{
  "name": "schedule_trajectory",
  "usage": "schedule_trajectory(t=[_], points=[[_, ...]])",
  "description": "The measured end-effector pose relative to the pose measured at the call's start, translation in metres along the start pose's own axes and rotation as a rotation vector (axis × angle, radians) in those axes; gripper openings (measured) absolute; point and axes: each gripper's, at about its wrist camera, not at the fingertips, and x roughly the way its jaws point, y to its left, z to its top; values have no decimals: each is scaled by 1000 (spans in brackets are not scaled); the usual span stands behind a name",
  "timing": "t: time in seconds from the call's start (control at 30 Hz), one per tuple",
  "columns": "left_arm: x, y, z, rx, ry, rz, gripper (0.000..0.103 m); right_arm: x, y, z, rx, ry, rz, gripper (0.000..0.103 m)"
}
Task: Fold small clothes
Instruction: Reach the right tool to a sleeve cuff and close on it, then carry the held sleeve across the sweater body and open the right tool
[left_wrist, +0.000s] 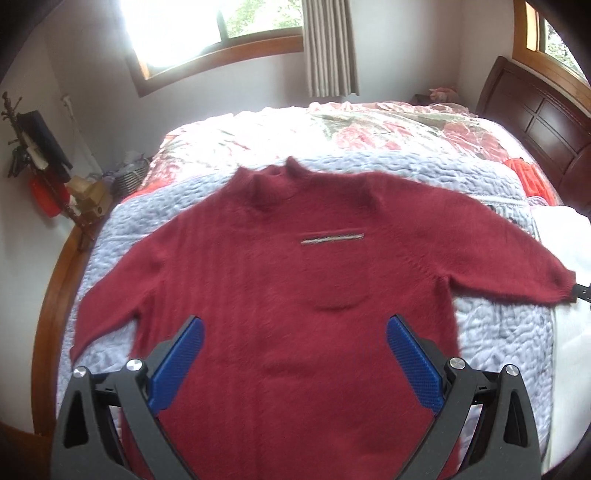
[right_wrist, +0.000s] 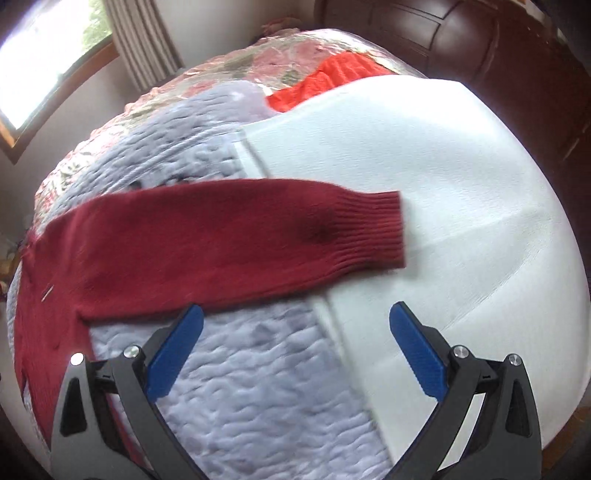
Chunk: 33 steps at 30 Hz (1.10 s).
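- Lying flat on the pale blue quilted bed cover (left_wrist: 491, 321), the dark red fuzzy knit sweater (left_wrist: 295, 280) has both sleeves spread.
- Left gripper (left_wrist: 295, 328) hovers over its near hem, jaws wide open, empty.
- Right gripper (right_wrist: 296, 317) hovers near the right sleeve's ribbed cuff (right_wrist: 380, 229) on a white sheet (right_wrist: 443, 166), jaws wide, holding nothing.

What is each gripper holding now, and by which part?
Nothing. The left gripper and right gripper are both open above the red sweater.
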Motion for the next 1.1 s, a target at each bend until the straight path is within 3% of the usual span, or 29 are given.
schedule_trajectory(t=[0.1, 0.23, 0.3, 0.33, 0.43, 0.5, 0.57, 0.63, 0.87, 1.1], points=[[12, -24, 11, 6, -7, -15, 99, 27, -38, 24, 16, 31, 2, 99], [23, -47, 19, 25, -12, -14, 99, 47, -62, 39, -1, 55, 14, 98], [27, -53, 19, 35, -8, -8, 99, 57, -69, 44, 3, 79, 27, 86], [28, -55, 18, 39, -6, -5, 99, 62, -71, 46, 5, 97, 37, 75], [30, -56, 14, 49, -1, 8, 99, 65, -68, 50, -21, 85, 41, 74], [31, -52, 11, 52, 3, 23, 99, 65, -61, 51, -68, 80, 16, 60], [33, -49, 10, 52, 11, 33, 99, 67, -56, 51, -115, 85, -4, 24], [33, -44, 8, 51, 15, 40, 99, 66, -57, 50, -120, 92, 12, 12], [39, -14, 2, 30, 24, 71, 99, 22, -40, 44, -113, 8, 91, 9], [49, 35, 0, -43, 43, 87, 99, -17, 66, 43, -272, -34, 168, 9]])
